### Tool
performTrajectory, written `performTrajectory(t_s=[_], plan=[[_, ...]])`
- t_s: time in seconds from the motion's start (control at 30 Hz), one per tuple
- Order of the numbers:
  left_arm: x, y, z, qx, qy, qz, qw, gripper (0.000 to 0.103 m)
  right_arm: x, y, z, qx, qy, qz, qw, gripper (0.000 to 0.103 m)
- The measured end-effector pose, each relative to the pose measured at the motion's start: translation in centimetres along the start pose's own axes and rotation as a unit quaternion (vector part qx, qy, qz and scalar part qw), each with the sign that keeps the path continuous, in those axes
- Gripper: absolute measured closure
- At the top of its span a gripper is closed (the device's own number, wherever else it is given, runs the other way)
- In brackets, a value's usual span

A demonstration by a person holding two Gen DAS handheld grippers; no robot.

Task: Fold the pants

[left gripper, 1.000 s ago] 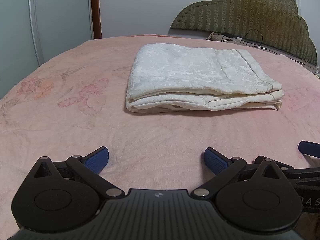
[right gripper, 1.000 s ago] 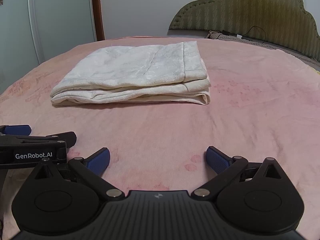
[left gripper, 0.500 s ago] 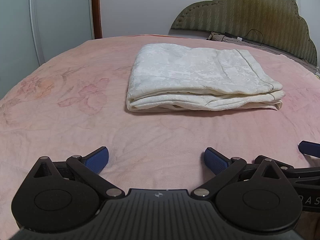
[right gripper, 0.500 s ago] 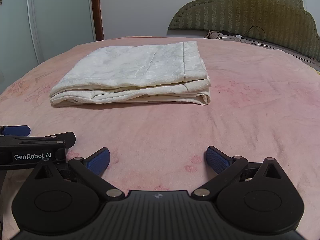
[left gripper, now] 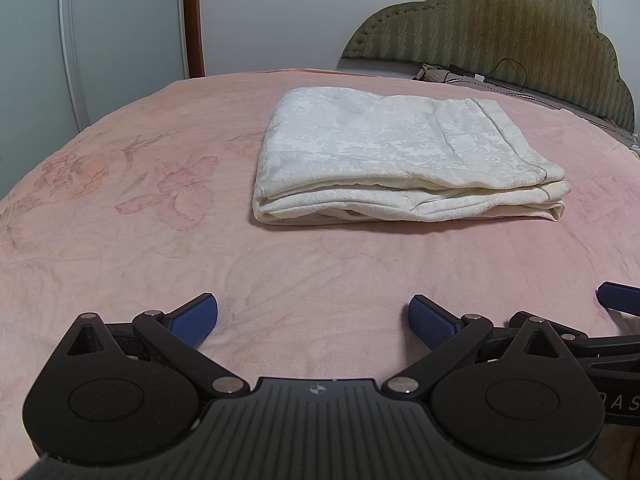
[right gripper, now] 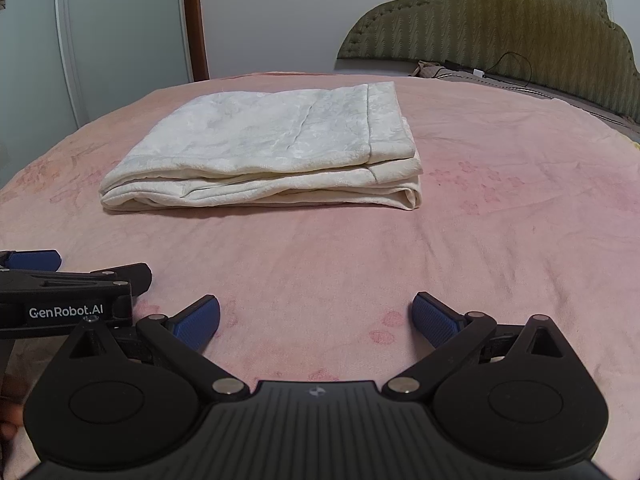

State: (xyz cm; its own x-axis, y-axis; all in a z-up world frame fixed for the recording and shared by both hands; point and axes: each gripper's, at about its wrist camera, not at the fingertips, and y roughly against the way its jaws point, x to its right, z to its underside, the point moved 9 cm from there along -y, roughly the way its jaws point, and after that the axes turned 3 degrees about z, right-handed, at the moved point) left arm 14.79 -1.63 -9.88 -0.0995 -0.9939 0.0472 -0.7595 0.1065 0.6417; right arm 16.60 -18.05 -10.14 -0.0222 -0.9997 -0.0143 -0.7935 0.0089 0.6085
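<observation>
Cream pants (right gripper: 264,152): folded into a flat rectangular stack on pink floral bedspread (right gripper: 500,240). Right gripper (right gripper: 316,318): 2 blue-padded fingers spread wide, empty, well short of stack. Left gripper (right gripper: 30,260): beside it at left edge. Olive headboard (right gripper: 500,20) behind.

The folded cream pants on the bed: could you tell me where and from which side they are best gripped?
Probably the thick rounded fold at the near right corner of the folded cream pants, approached low from the front along the pink bedspread. There the stacked layers end together, so the open right gripper could pinch them all.
</observation>
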Motion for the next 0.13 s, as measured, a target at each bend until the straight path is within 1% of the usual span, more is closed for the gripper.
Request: performTrajectory(t_s=[0.13], plan=[[0.00, -0.02, 0.00, 0.000, 0.000, 0.000, 1.0000, 0.000, 0.01, 0.00, 0.00, 0.000, 0.000, 0.000, 1.000, 0.000]])
